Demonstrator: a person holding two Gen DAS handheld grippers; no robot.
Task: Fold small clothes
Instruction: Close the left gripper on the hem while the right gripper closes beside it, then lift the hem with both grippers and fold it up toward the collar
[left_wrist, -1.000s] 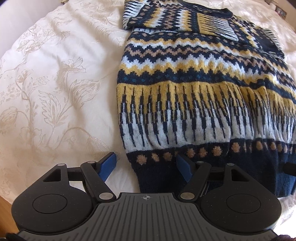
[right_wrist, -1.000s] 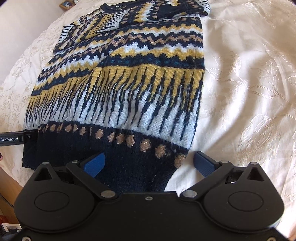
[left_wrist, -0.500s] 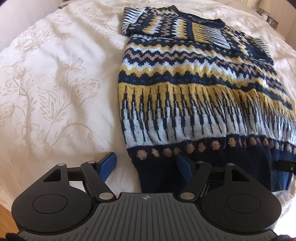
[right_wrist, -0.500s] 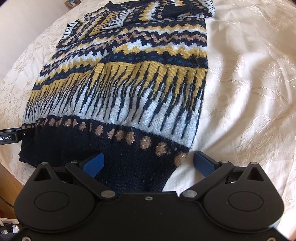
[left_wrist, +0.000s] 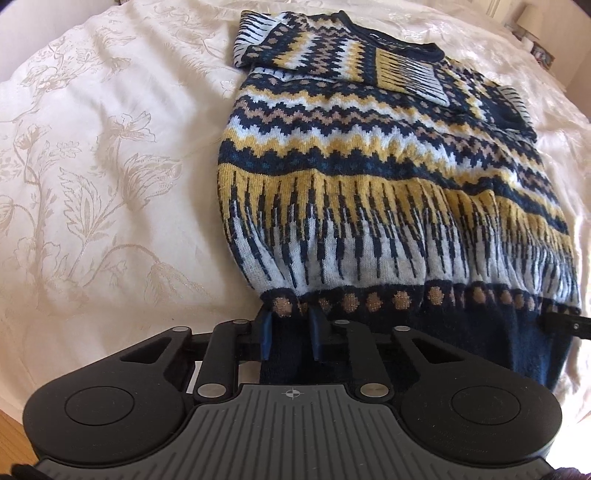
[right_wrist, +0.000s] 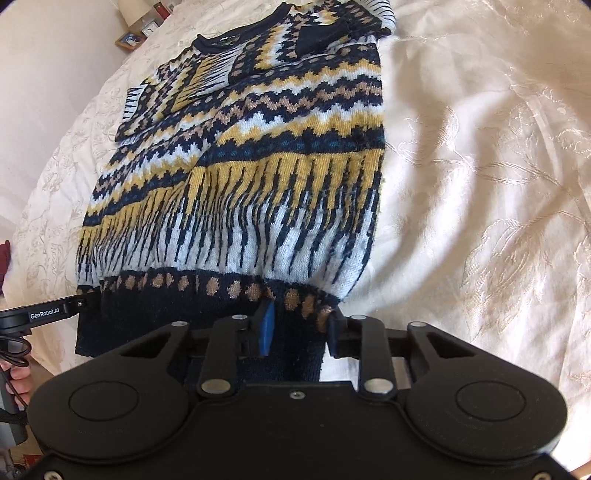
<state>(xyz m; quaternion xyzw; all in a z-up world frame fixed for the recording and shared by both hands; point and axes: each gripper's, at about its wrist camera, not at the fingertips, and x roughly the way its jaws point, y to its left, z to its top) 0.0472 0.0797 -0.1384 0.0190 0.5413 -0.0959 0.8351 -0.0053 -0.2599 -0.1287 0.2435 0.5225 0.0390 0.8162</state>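
Nearest the cameras, the left gripper (left_wrist: 288, 334) was seen with its jaws drawn in on the navy ribbed hem (left_wrist: 424, 332) at one bottom corner of the patterned knit sweater (left_wrist: 369, 177), and the right gripper (right_wrist: 299, 328) was likewise clamped on the hem (right_wrist: 155, 314) at the opposite corner. Knit was bunched between each pair of blue pads, so both corners were judged to be held.

The step in hand was judged to be the lifting of the hem for a fold up towards the collar. It would be done well if both corners were raised level and carried forward together, so that the hem edge was kept straight and the thick, stretchy knit was not dragged sideways. The ribbing was best kept deep in the jaws, since a loose wool edge could slip out.

Beyond the hem, a row of tan dots, long white and mustard spikes and zigzag bands were shown across the soft, slightly puckered body. Farther off, the sleeves (left_wrist: 388, 62) were found already laid across the chest below the rolled navy collar (right_wrist: 207, 42). The sweater was spread on a bed with a cream, glossy bedspread (left_wrist: 92, 166) woven with a raised floral pattern and gently creased.
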